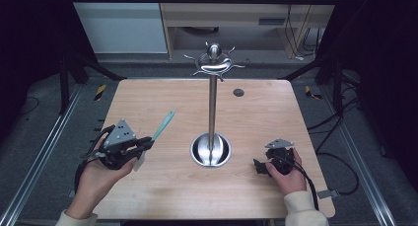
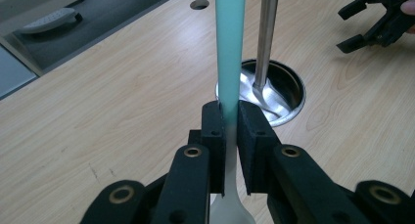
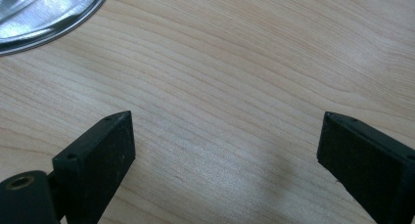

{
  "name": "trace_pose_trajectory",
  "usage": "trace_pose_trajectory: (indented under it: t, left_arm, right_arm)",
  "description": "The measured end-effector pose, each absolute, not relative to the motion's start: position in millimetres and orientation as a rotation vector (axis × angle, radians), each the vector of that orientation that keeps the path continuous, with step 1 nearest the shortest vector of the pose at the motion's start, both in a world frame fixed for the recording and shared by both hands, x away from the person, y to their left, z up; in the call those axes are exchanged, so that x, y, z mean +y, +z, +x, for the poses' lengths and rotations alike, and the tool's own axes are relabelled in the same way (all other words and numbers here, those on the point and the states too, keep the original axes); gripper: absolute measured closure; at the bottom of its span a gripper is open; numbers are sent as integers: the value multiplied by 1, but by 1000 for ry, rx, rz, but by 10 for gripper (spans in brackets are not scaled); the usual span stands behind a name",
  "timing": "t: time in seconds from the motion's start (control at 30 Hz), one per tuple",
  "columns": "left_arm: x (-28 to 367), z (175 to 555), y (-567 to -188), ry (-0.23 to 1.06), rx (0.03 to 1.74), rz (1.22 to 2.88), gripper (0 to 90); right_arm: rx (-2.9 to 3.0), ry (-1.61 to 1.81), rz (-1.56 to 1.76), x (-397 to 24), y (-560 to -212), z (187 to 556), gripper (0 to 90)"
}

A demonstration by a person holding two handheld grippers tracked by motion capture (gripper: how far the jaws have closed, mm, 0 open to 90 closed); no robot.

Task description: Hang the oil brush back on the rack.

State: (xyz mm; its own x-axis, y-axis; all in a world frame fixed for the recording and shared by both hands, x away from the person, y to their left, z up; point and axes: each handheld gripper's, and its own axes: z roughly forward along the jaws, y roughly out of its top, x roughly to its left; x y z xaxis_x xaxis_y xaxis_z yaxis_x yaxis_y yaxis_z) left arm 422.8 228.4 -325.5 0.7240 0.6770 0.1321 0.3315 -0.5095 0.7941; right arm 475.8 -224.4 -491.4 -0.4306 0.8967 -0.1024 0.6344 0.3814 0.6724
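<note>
My left gripper (image 1: 148, 143) is shut on a slim utensil (image 1: 164, 125) with a teal handle and a white end. In the left gripper view the teal handle (image 2: 230, 48) rises straight up from the closed jaws of that gripper (image 2: 229, 121), and the white end (image 2: 230, 204) hangs below them. A metal stand (image 1: 212, 107) with a round dished base (image 1: 211, 150) and curved hooks (image 1: 213, 63) on top stands at the table's middle, right of the utensil. My right gripper (image 1: 258, 166) hovers open over bare wood, right of the base; in the right gripper view it (image 3: 225, 141) holds nothing.
The wooden table (image 1: 162, 196) has a small round hole (image 1: 238, 92) at the far side behind the stand. The base's rim (image 3: 49, 18) lies at the upper left of the right gripper view. Metal frame rails and cables run along both sides on the floor.
</note>
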Motion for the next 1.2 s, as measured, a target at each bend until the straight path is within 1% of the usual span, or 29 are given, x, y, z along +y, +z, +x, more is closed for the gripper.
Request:
trace_pose_trajectory:
  t: [0.7,0.97,1.0,1.2]
  left_arm:
    - [224,419,-297,628,702,1987,819]
    - [219,420,-289,631,686,1938,819]
    - [218,420,-288,614,687,1931,819]
    - [212,417,-277,634,651,1887,819]
  right_arm:
    - [2188,774,1323,-224,-492,476,78]
    - [2184,780,1316,-224,-490,476,78]
    - [2183,781,1316,-224,-490,476,78]
    - [2182,777,1312,-225,-490,476,78]
